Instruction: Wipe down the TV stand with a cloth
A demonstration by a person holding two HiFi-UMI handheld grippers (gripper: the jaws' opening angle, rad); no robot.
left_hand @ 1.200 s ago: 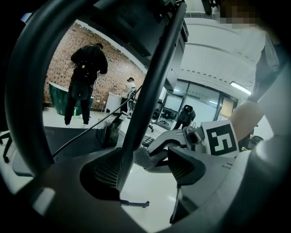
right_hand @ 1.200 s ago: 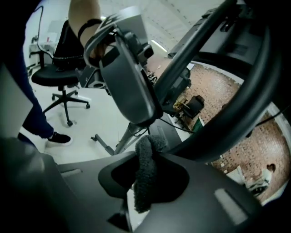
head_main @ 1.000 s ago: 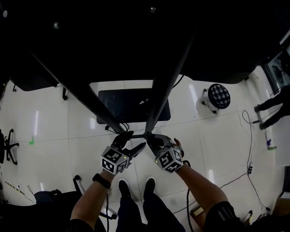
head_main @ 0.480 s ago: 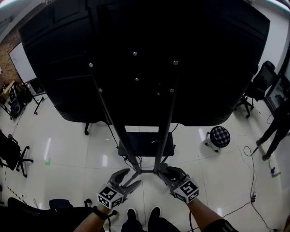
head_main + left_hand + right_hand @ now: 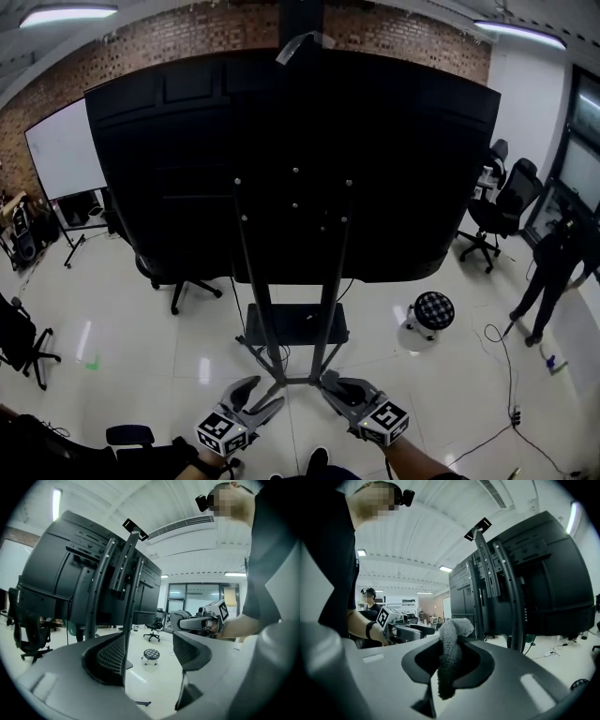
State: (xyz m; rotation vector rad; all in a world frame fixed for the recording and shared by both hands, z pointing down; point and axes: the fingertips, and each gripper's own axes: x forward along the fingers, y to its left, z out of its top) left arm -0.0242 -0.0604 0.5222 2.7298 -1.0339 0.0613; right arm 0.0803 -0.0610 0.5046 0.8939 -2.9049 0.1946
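The right gripper has its fingers closed on the grey cloth, low beside the TV stand. The left gripper has its fingers spread, empty. Wiping seems not yet started; the whole stand remains.

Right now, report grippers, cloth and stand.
Left gripper open. Right gripper shut on cloth. Both low at TV stand base. Stool off right, apart.

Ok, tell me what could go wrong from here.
1. The right gripper pinches the cloth by a narrow fold; rubbing may tug it free.
2. The left gripper is open and empty close to the TV stand; it could knock an upright.
3. A cable trails off to the right; stepping around may snag it.
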